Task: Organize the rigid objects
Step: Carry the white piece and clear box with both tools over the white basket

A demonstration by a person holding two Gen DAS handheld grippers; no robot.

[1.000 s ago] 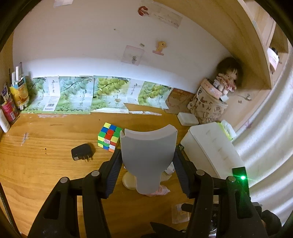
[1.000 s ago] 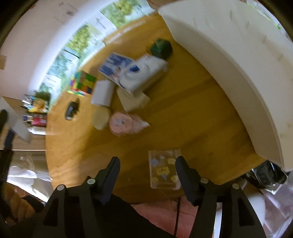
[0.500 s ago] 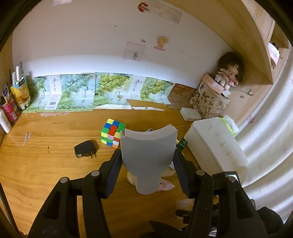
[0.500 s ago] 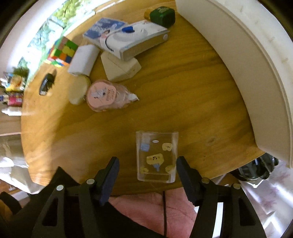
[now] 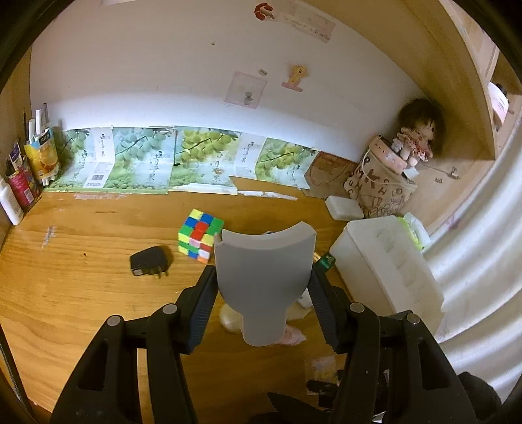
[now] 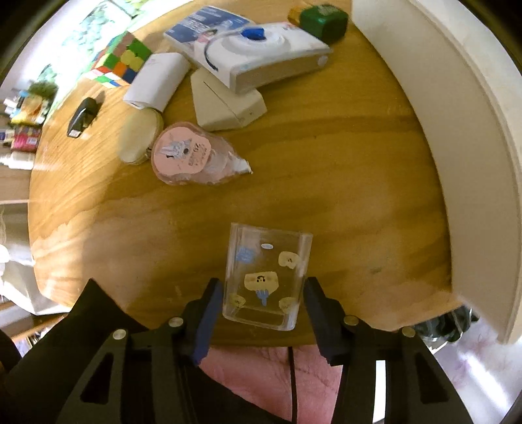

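My left gripper is shut on a grey curved scoop-shaped piece, held above the wooden desk. A clear plastic case with cartoon stickers lies near the desk's front edge. My right gripper points down over it, and its jaws are closing with the case between them, the pads right beside its sides. Further back lie a colour cube, a black charger, a white power bank, a white device with a blue button, a green cube and a pink round pack.
A white storage box stands at the right of the desk. A doll sits on a printed basket in the back corner. Cartons and bottles line the left wall. A cream disc and a cream wedge lie mid-desk.
The right gripper has come down and tipped over the clear case, which now sits between its fingers, and the jaws have narrowed. The left gripper, with the grey piece, has barely moved.
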